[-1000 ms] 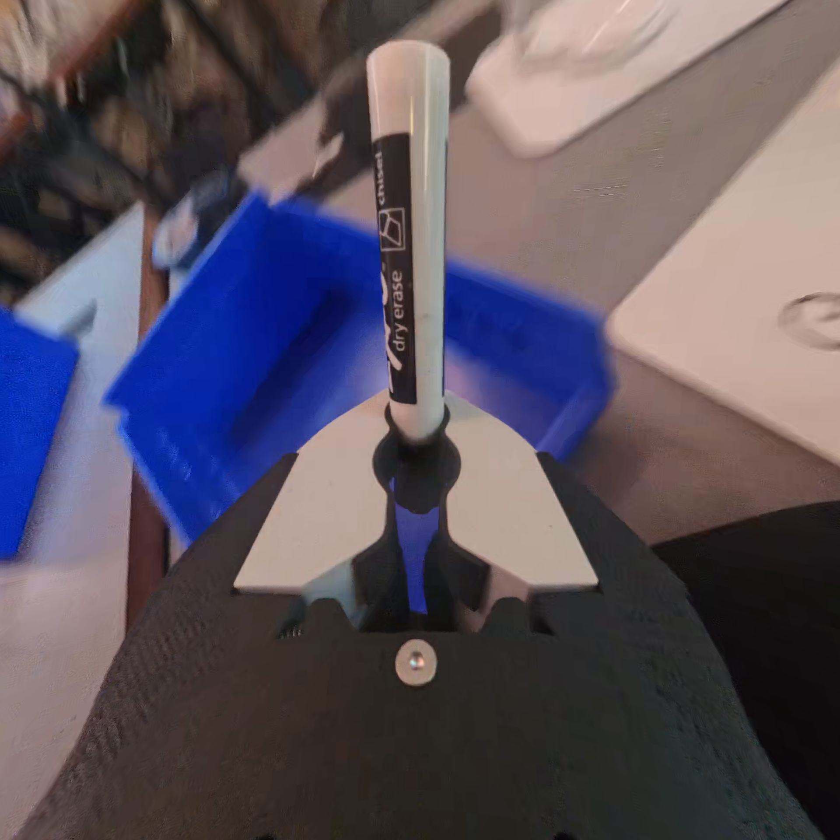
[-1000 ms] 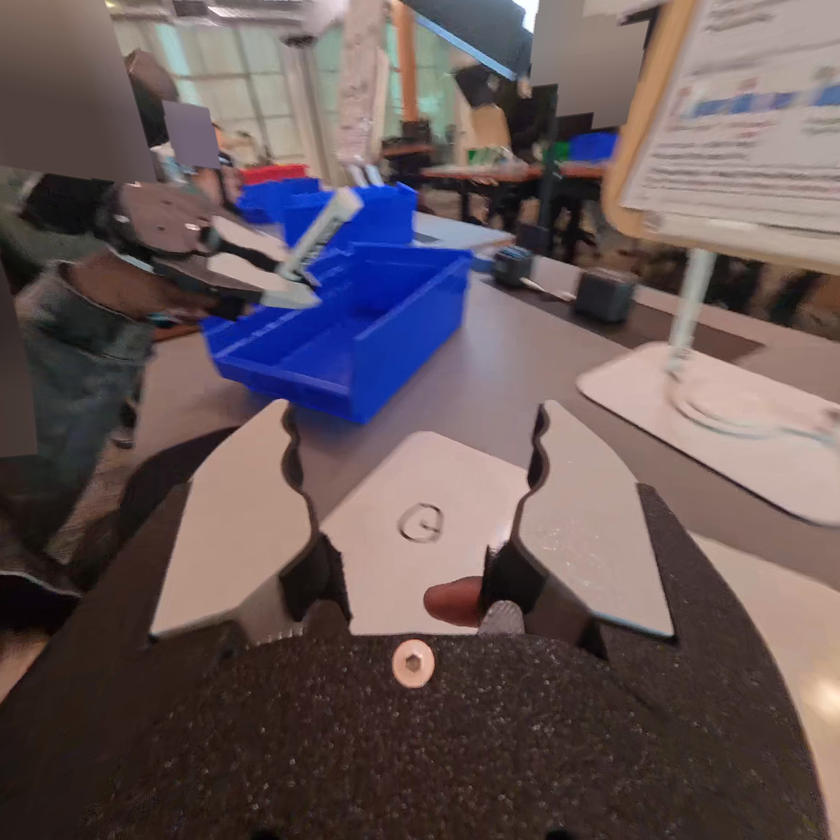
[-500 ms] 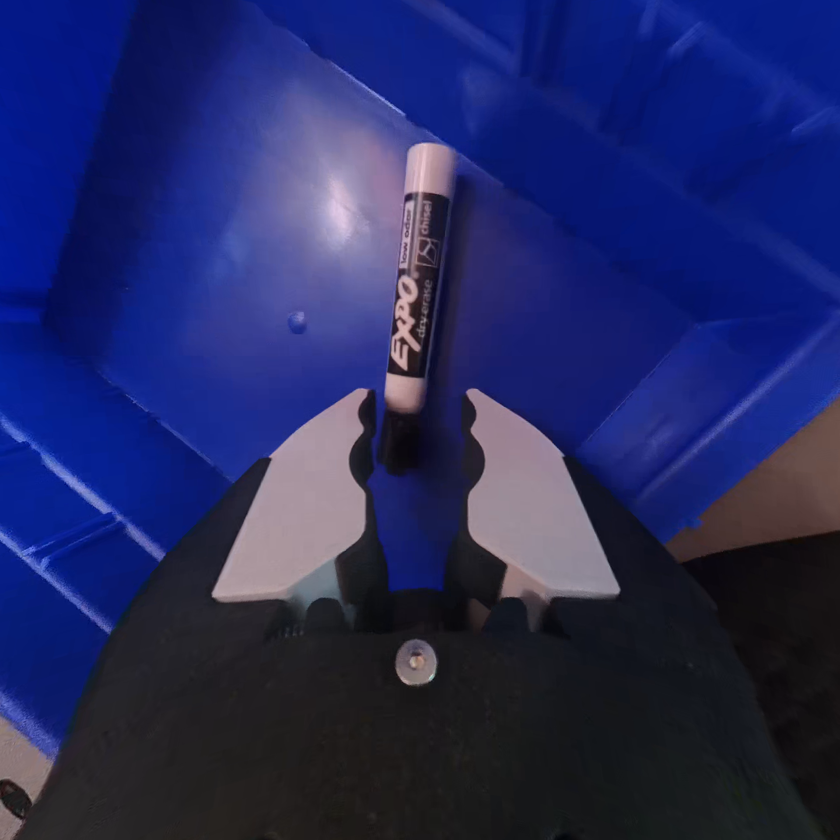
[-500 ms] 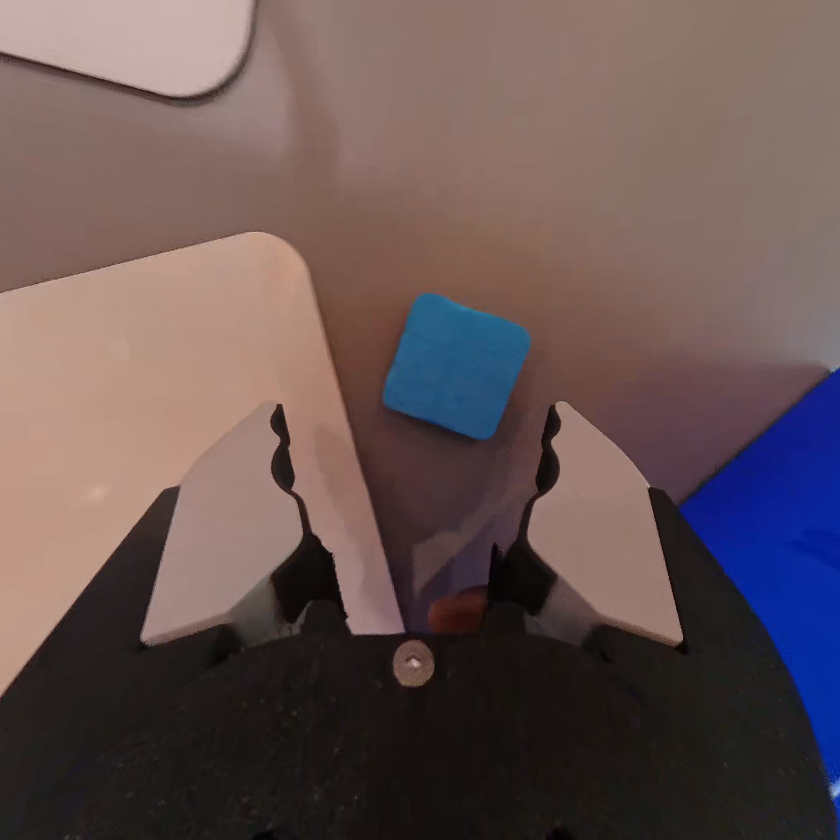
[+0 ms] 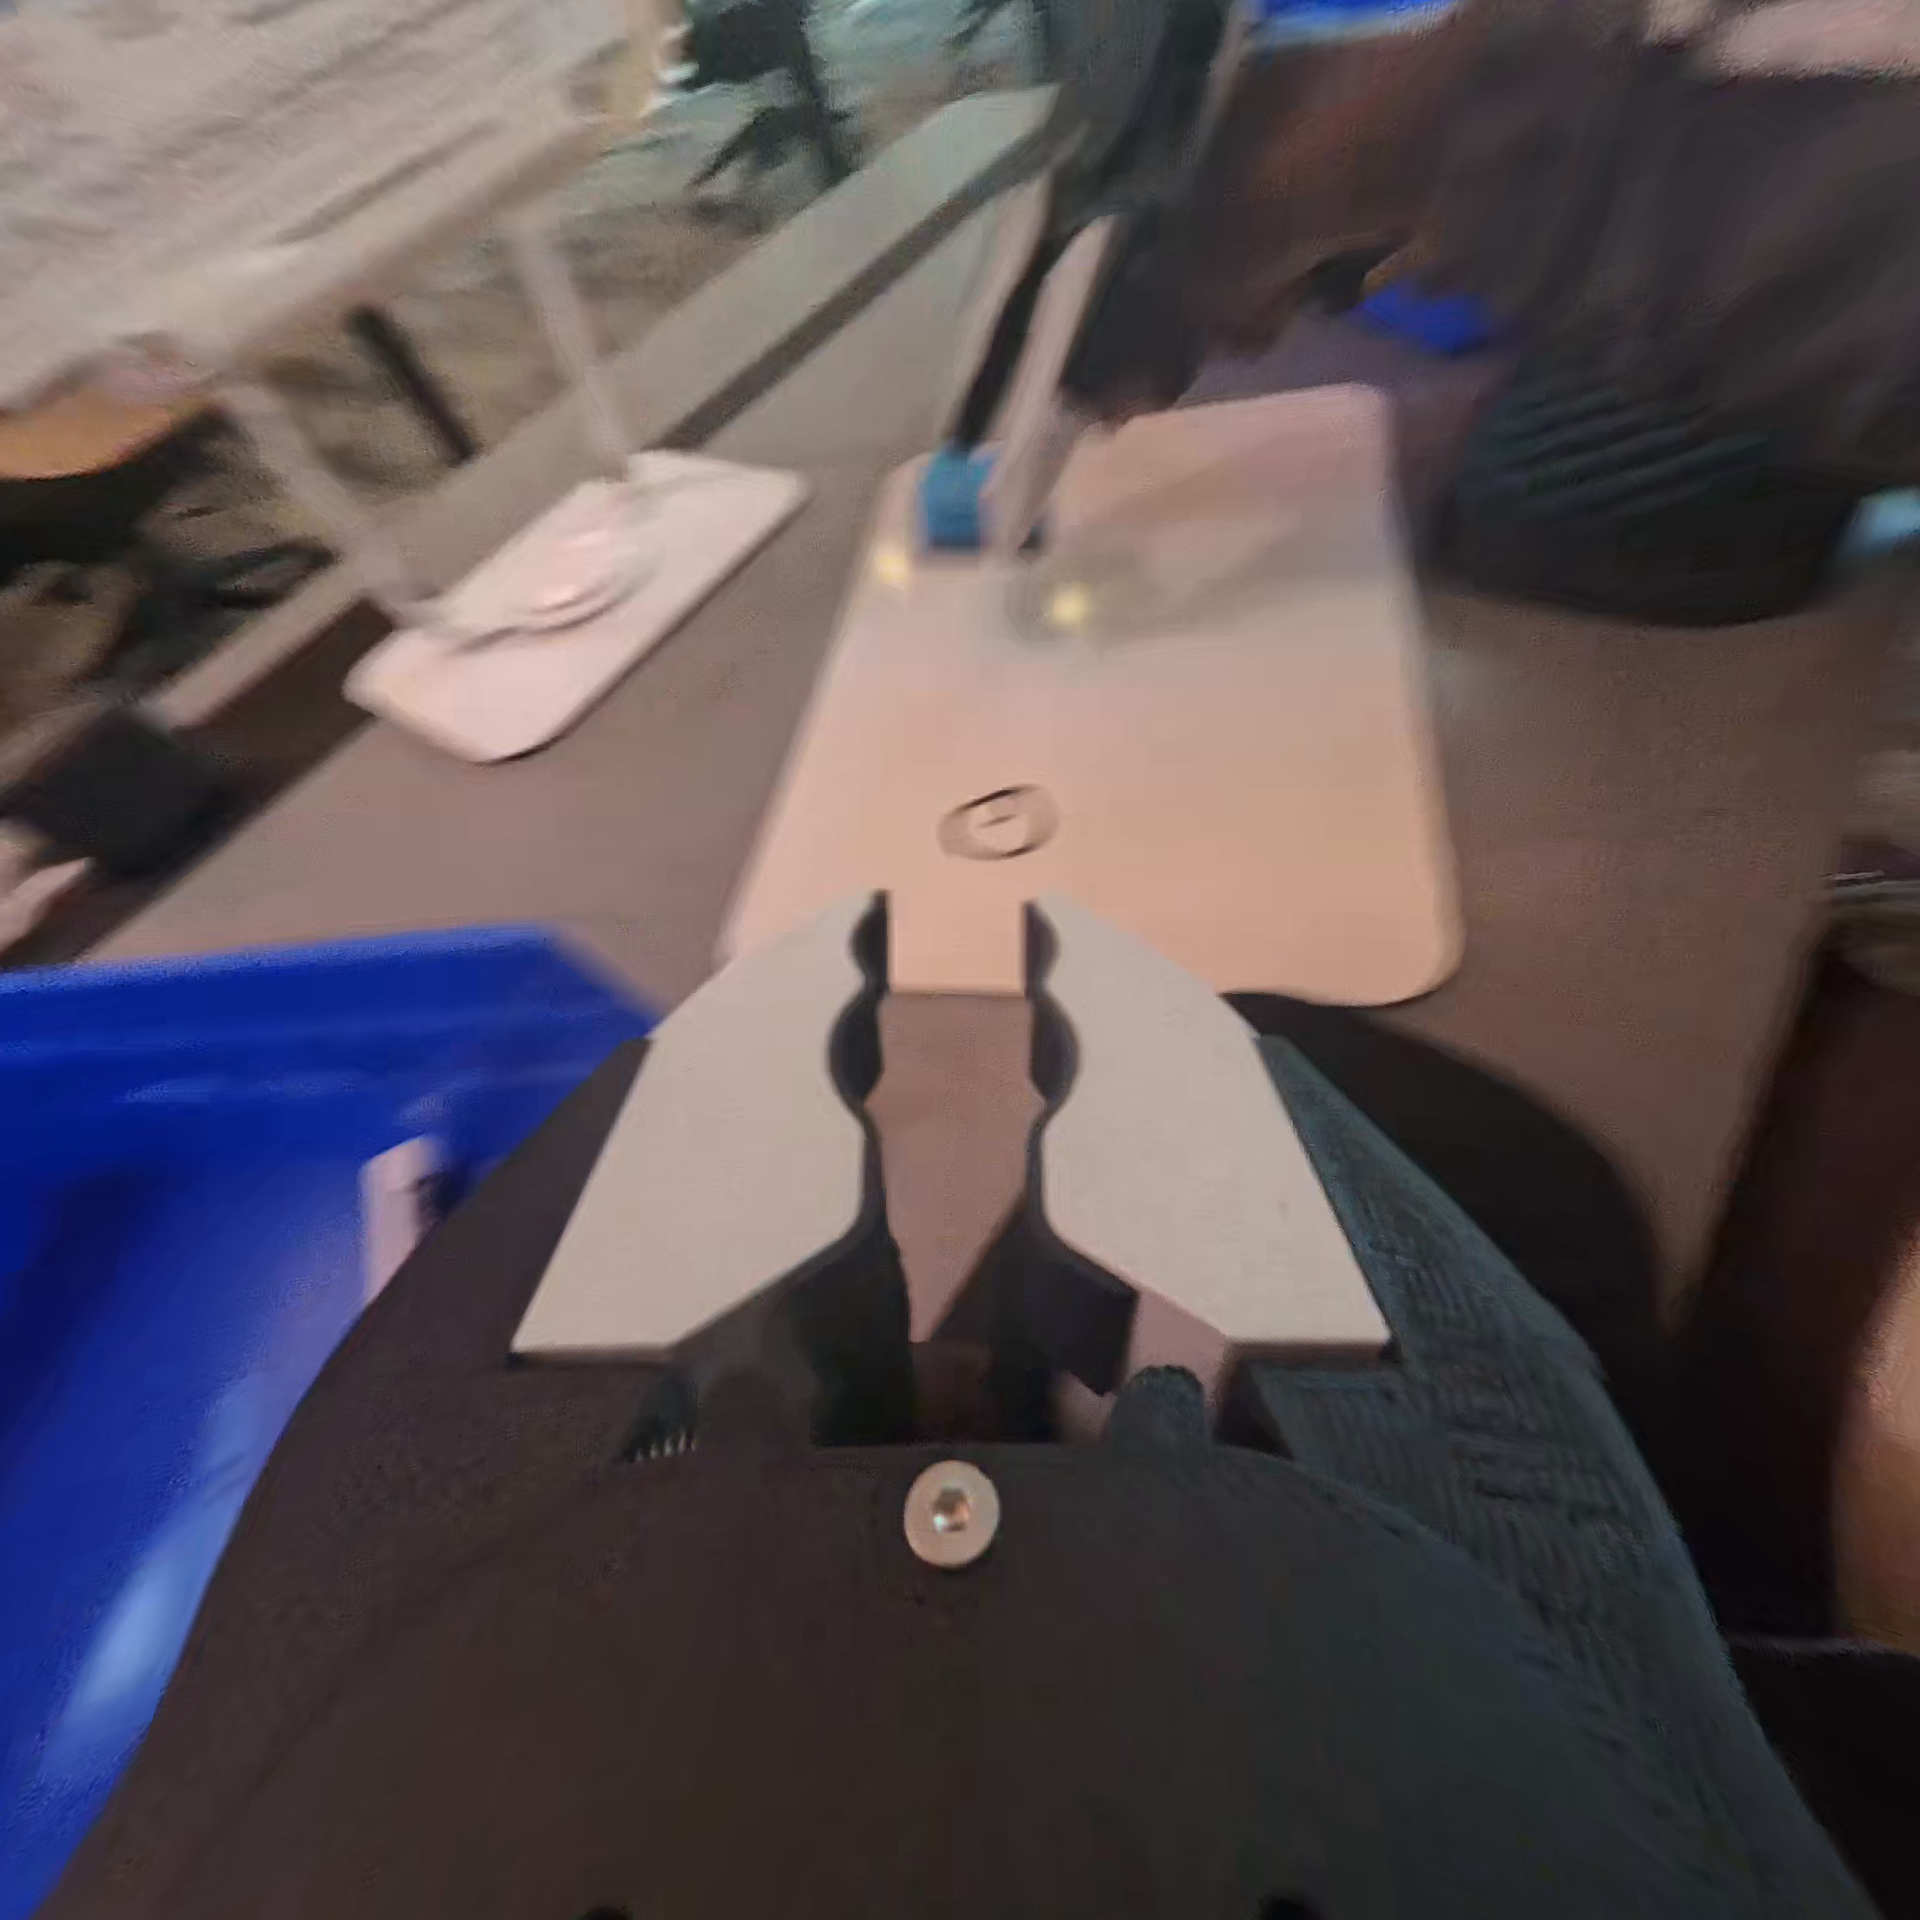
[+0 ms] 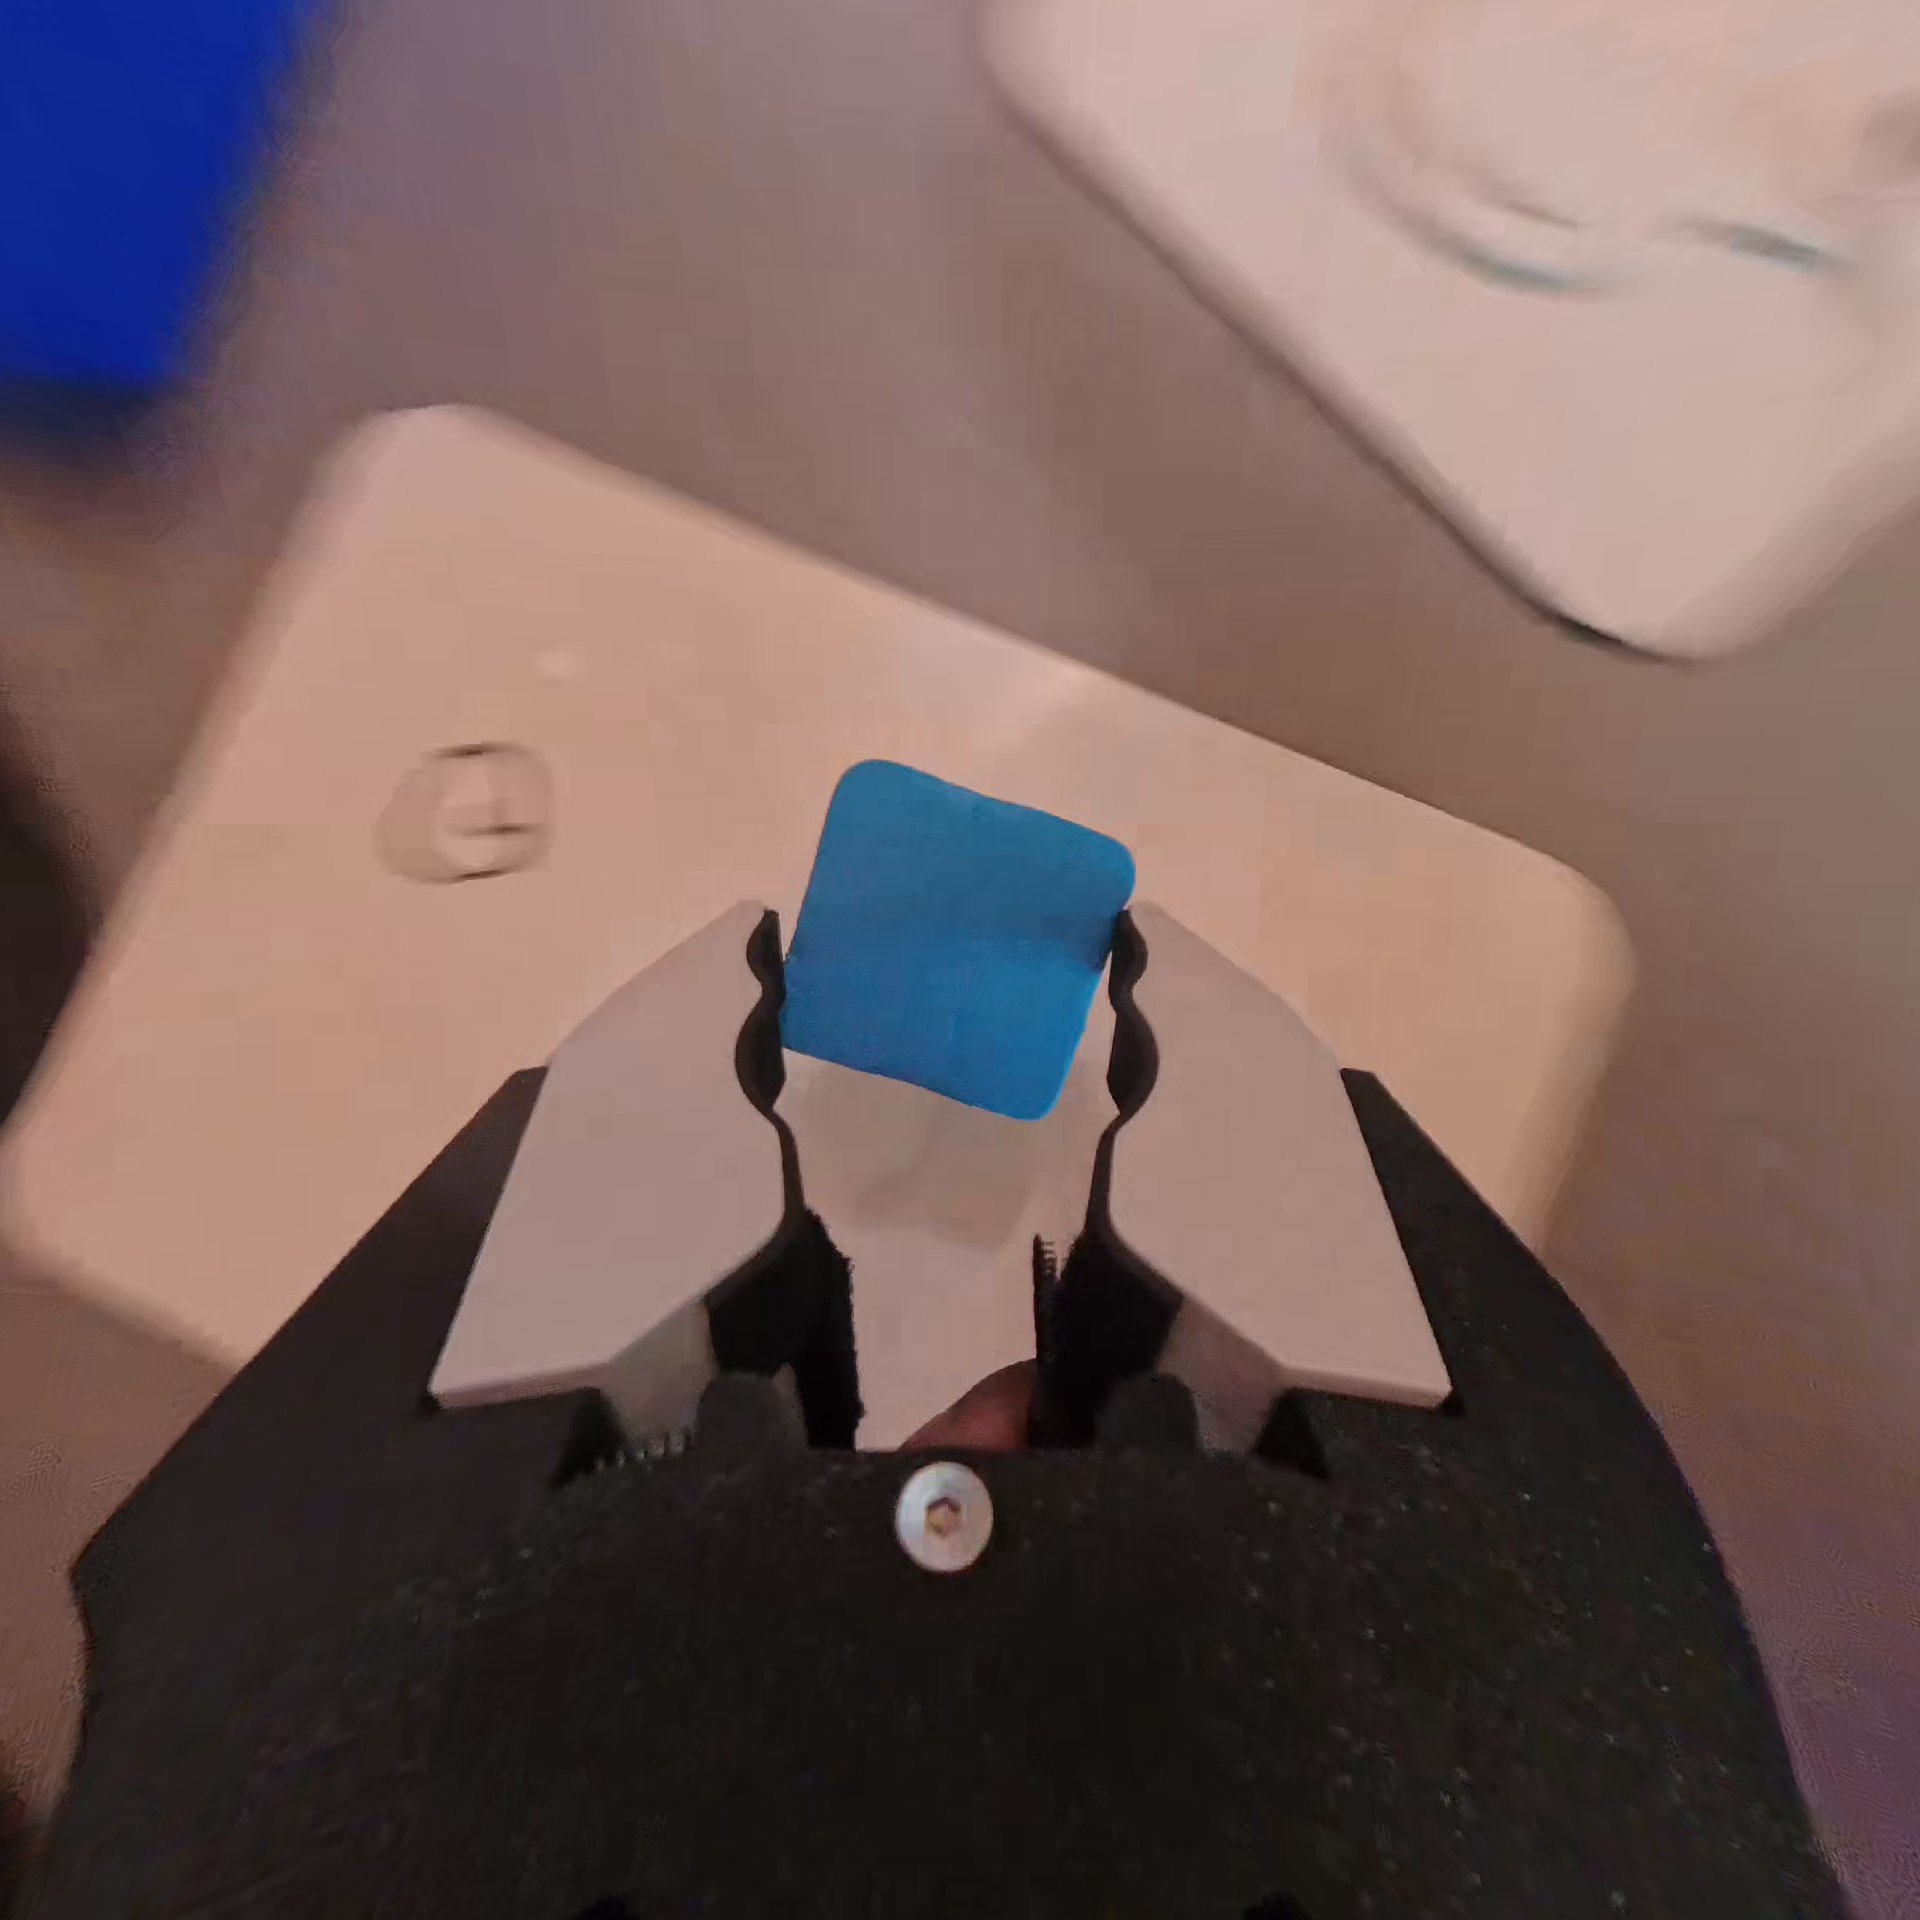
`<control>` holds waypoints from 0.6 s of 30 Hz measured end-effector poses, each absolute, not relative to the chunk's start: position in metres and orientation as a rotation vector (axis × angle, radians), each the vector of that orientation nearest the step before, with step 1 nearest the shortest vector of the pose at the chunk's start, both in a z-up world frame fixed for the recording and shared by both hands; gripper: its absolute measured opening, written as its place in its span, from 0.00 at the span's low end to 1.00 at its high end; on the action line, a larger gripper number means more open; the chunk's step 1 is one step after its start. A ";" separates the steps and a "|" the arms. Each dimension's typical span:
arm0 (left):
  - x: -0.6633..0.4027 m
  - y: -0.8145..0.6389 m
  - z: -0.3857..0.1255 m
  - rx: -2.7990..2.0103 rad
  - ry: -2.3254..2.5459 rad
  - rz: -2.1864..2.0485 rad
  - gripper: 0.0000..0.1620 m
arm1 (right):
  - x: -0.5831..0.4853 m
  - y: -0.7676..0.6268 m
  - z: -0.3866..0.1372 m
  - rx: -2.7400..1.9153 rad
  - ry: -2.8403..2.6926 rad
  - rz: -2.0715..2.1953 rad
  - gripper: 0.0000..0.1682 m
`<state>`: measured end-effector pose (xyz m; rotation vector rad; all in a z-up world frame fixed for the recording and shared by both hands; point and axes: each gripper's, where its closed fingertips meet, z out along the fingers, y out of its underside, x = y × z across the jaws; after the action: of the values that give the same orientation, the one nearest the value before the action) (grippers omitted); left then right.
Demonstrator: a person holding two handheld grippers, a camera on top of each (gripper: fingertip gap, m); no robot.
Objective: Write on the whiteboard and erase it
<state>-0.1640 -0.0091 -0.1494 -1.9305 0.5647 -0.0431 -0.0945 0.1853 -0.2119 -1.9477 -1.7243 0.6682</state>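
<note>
My left gripper (image 5: 956, 925) is open and empty, and points at the near edge of the white whiteboard (image 5: 1195, 727). The board bears a small round drawn mark (image 5: 995, 831). My right gripper (image 6: 945, 923) is shut on a blue square eraser (image 6: 951, 935) and holds it over the whiteboard (image 6: 416, 1039), right of the mark (image 6: 468, 810). In the left wrist view the right gripper (image 5: 1013, 488) and eraser (image 5: 951, 499) show blurred at the board's far end. A pale blurred thing (image 5: 400, 1184), perhaps the marker, lies in the blue bin (image 5: 208, 1143).
A white stand base (image 5: 582, 613) with a pole sits on the grey table (image 5: 571, 831) left of the board; it also shows in the right wrist view (image 6: 1507, 364). The blue bin's corner (image 6: 125, 208) shows at top left there. A dark object (image 5: 1662, 499) stands right of the board. The left gripper's tips are roughly 25 cm from the right gripper's. My left gripper's tips are some 20 cm from the pale blurred thing (image 5: 400, 1184).
My left gripper let the marker go in the blue bin, drew back and turned to the whiteboard. My right gripper closed on the blue eraser and carried it from the table over the board.
</note>
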 end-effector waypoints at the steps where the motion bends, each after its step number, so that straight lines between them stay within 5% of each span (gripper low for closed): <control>1: -0.145 -0.006 -0.158 -1.942 0.586 -0.110 0.08 | -0.106 0.149 -0.216 -1.858 -1.853 0.720 0.36; 6: -0.137 0.031 -0.220 -2.189 0.628 -0.003 0.00 | -0.125 0.084 -0.245 -1.704 -2.122 0.615 0.37; 9: -0.142 0.041 -0.239 -2.281 0.655 0.039 0.00 | -0.128 0.078 -0.239 -1.713 -2.112 0.648 0.51; 12: -0.143 0.041 -0.249 -2.342 0.632 -0.016 0.00 | -0.130 0.075 -0.228 -1.737 -2.052 0.723 0.38; 18: -0.143 0.041 -0.250 -2.349 0.611 -0.065 0.00 | -0.132 0.081 -0.244 -1.800 -2.077 0.609 0.32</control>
<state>-0.1425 0.0409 -0.2499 -2.3488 0.6115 -0.0650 -0.1316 0.0814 -0.2437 -1.7997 -2.0766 0.6094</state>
